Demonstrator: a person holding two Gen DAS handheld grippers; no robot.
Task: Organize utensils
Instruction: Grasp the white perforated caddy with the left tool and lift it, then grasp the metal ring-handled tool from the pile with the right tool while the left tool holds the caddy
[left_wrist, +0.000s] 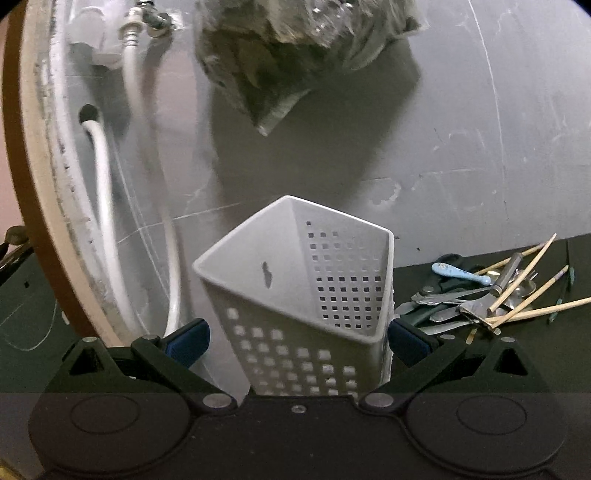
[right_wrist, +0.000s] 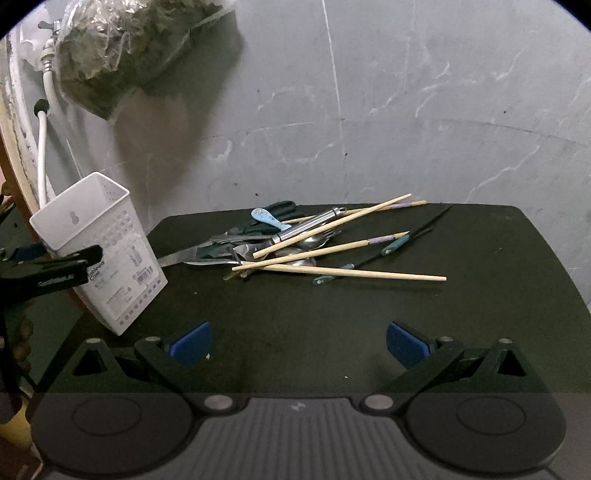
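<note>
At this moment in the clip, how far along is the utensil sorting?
Barely begun. Done: nothing; the white cutlery holder looks empty. In hand: the left claw straddles the tilted holder, though a firm grip is unclear. The right claw is open and empty. Left: chopsticks, scissors and spoons lie piled on the black table.

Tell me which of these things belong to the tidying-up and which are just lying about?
Part of the job:
- white perforated plastic utensil holder, tilted, between the left hand-held gripper fingers
- pale wooden chopsticks
- metal spoons and knives in the pile
- light blue ceramic spoon

Just lying about:
- clear plastic bag of dark leaves
- white hose on the wall
</note>
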